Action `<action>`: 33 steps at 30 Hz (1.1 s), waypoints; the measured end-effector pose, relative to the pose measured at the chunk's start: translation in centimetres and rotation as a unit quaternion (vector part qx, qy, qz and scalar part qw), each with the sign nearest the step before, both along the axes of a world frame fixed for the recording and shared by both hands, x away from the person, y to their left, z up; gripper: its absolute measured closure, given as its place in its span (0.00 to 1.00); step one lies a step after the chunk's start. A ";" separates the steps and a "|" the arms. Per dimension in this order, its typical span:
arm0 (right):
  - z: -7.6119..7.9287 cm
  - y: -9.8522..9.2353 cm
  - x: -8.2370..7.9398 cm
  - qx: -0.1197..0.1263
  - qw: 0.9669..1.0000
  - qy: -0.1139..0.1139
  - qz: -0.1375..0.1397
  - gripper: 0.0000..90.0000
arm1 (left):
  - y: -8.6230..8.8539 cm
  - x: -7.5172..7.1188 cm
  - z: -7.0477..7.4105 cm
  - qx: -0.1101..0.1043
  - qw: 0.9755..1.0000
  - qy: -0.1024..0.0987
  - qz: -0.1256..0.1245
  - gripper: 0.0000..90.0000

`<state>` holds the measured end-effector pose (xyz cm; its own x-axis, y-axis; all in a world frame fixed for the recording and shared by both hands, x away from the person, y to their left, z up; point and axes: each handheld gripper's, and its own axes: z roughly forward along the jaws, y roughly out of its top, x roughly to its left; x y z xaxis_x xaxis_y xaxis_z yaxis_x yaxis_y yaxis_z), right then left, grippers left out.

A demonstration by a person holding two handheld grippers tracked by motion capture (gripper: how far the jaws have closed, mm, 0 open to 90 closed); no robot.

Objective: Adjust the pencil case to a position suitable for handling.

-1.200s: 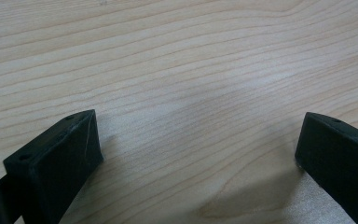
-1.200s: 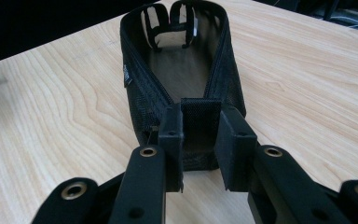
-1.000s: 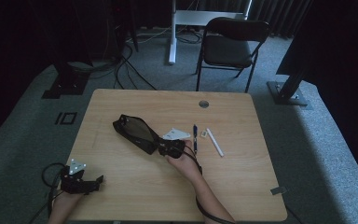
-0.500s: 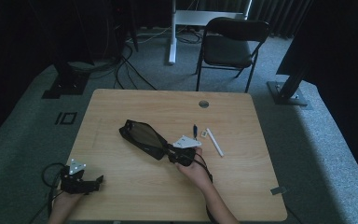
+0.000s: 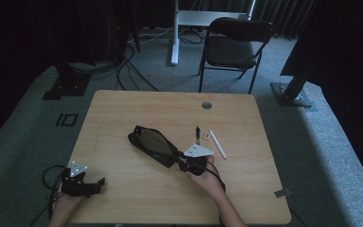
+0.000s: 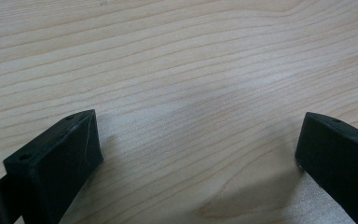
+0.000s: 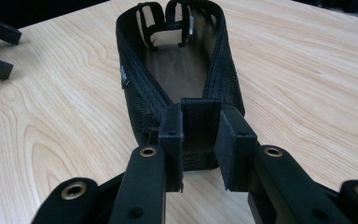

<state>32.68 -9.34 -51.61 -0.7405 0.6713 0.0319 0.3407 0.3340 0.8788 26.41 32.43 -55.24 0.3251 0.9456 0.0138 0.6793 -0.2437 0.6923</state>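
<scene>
Clamping the near end of a black mesh pouch (image 7: 182, 79), the right hand-held gripper (image 7: 200, 140) sits right of centre on the worktop (image 5: 123, 113), w/ the pouch lying flat, its top open, stretching away toward the middle. Just beyond are a pen (image 5: 197, 135) and a white marker (image 5: 218, 144), near but apart. Left hand-held gripper (image 5: 99, 182) rests at the near-left corner, jaws spread wide over bare wood.

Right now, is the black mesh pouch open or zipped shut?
Open: the mesh pouch gapes, its inside showing; the right gripper pinches its near end.
</scene>
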 end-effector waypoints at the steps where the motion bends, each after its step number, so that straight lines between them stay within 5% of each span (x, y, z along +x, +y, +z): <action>1: 0.0 -0.2 -0.2 0.000 1.000 0.001 0.001 0.81 | 0.0 0.0 0.0 0.000 1.000 0.000 0.000 0.00; 33: -0.5 -6.8 -5.1 -0.003 1.000 0.011 -0.023 0.81 | 0.0 0.0 0.0 0.001 1.000 0.000 -0.001 0.00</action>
